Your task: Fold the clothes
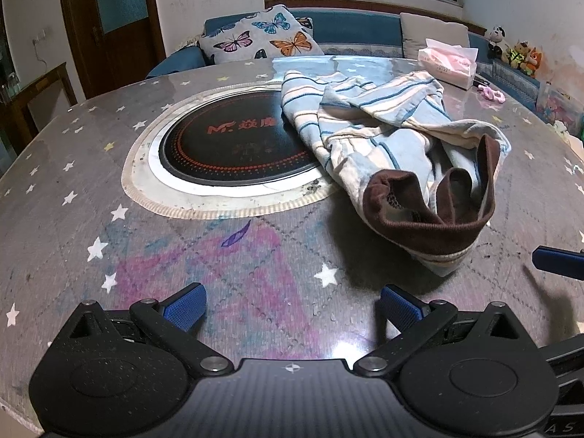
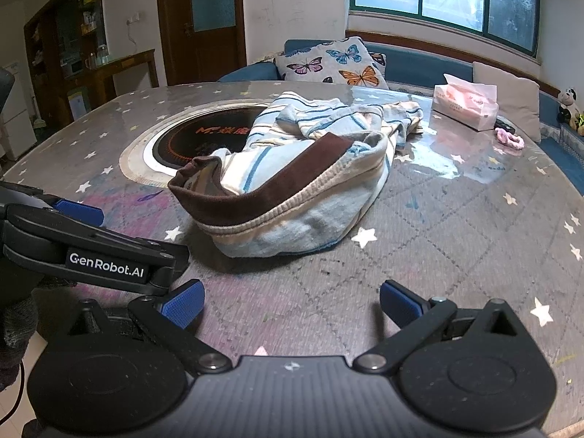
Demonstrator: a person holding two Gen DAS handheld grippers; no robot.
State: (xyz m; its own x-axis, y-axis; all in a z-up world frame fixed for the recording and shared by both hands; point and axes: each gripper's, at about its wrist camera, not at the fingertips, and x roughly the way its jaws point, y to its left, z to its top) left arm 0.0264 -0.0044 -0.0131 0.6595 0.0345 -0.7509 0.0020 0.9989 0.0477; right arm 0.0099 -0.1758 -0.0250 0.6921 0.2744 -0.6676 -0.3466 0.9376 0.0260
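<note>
A crumpled pair of light blue and cream striped trousers (image 1: pixel 387 135) with a brown waistband (image 1: pixel 430 226) lies in a heap on the round table (image 1: pixel 255 255), partly over the black hotplate (image 1: pixel 226 146). My left gripper (image 1: pixel 292 310) is open and empty, short of the garment and to its left. In the right wrist view the trousers (image 2: pixel 303 168) lie ahead, waistband (image 2: pixel 262 197) nearest. My right gripper (image 2: pixel 292 303) is open and empty, just short of the waistband. The left gripper's fingers (image 2: pixel 78 210) show at the left; a right fingertip (image 1: pixel 558 261) shows at the right edge.
A pink tissue box (image 2: pixel 465 106) and a pink hair tie (image 2: pixel 509 138) sit at the table's far right. A blue sofa with a butterfly cushion (image 2: pixel 328 62) runs behind the table. A wooden door (image 2: pixel 204 18) and a side cabinet (image 2: pixel 109 73) stand at the back left.
</note>
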